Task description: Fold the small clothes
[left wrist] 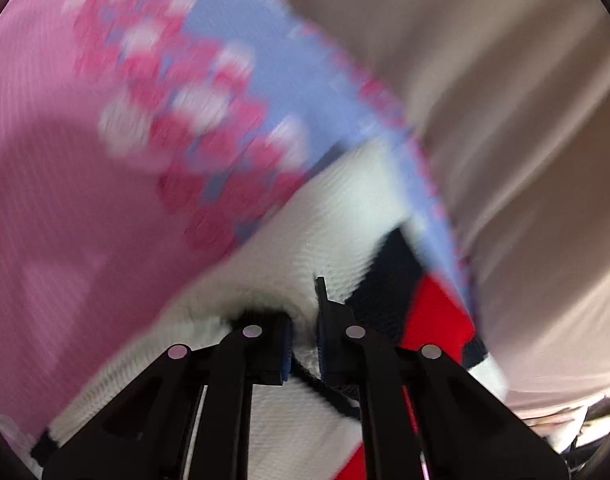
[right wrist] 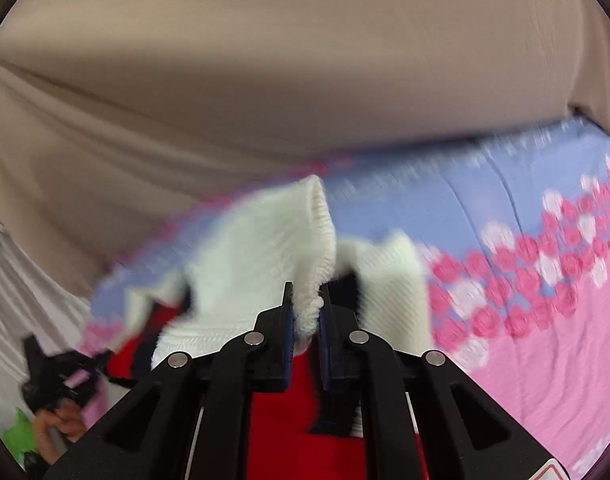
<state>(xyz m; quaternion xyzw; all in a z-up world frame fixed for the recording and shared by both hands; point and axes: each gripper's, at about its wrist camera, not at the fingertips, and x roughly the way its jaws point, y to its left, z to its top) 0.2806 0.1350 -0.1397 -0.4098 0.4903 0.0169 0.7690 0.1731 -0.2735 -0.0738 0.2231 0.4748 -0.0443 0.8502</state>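
Nearest in the left wrist view, the left gripper [left wrist: 305,340] is clamped on white knit of the sweater [left wrist: 317,216], with a dark cord or trim running through the gap between its fingers. Nearest in the right wrist view, the right gripper [right wrist: 305,320] pinches a bunched ribbed edge of the same sweater [right wrist: 261,264], likely a cuff or hem, though motion blur makes that hard to tell. With one gripper on each side, the garment looks held up and spread so that it can be laid flat or doubled over, which I judge an early fold step. Its red and navy panels hang below the grippers, and the white part drapes just over the bed. Beyond it lies the sheet [right wrist: 545,320], pink with a band of rose print and a blue border, which serves as the folding surface. Farther still is a beige cloth backdrop [right wrist: 265,60]. At the lower left of the right wrist view, the left gripper's body and the hand [right wrist: 57,426] holding it show. No basket, box or other container is in view.
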